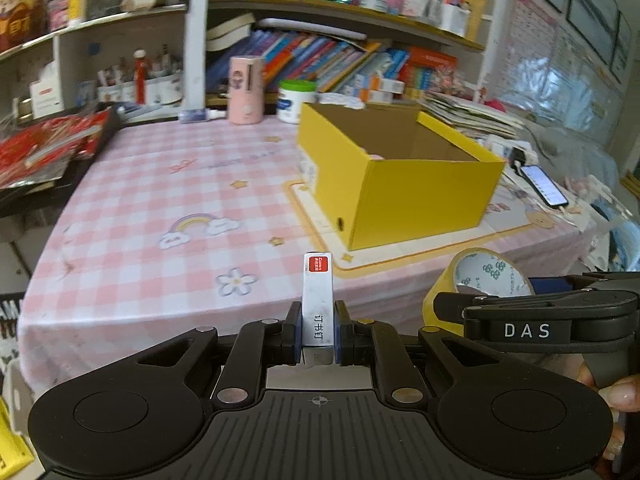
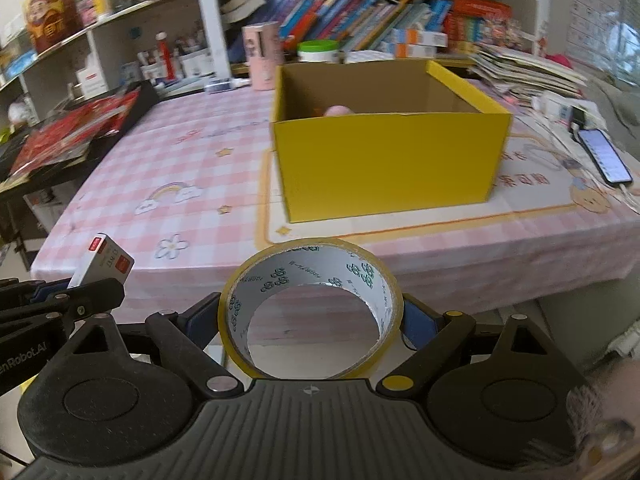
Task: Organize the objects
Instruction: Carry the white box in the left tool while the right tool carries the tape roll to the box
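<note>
Left fingers (image 1: 318,334) clamp the 订书钉 staple box (image 1: 318,308); right fingers (image 2: 310,316) grip a tape roll (image 2: 310,308)

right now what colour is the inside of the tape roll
White with green logo prints, on a yellow tape roll; the right wrist view shows it best.

You see a yellow cardboard box (image 2: 390,164), pink-and-white checked tablecloth (image 1: 160,184), yellow tape roll (image 2: 312,308), and silver-and-red staple box (image 1: 318,300).
</note>
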A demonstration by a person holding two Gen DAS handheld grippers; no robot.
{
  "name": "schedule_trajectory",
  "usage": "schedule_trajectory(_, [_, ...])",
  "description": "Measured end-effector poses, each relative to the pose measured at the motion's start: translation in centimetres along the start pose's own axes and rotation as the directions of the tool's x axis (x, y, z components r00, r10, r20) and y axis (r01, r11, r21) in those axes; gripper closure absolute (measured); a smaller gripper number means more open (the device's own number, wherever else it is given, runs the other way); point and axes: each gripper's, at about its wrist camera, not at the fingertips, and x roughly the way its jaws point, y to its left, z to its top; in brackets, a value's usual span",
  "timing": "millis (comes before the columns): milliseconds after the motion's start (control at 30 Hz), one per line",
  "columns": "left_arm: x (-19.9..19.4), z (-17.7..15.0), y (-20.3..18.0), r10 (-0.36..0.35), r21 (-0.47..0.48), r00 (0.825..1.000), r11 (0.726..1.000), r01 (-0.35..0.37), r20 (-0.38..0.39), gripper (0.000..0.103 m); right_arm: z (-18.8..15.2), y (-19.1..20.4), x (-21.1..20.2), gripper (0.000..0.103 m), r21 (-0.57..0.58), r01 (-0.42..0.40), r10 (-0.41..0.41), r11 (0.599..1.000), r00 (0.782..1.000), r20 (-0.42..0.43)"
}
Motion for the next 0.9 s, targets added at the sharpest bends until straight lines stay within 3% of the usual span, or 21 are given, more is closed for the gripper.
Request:
schedule_trajectory(267, [1.7, 1.4, -2.4, -0.044, 0.046, 0.999, 0.998, 0.044, -0.006, 0.09, 0.7, -2.9, -0.1, 0.012, 0.051, 0.046, -0.046, 0.998, 0.999, 0.006])
schedule_trajectory(900, [4.9, 7.4, -6.3, -0.017, 0.096, 0.995, 0.995, 0.007, 0.102, 0.09, 6.6, -7.5, 1.7, 0.012, 0.012, 0.027, -0.027, 1.0, 0.997, 0.07])
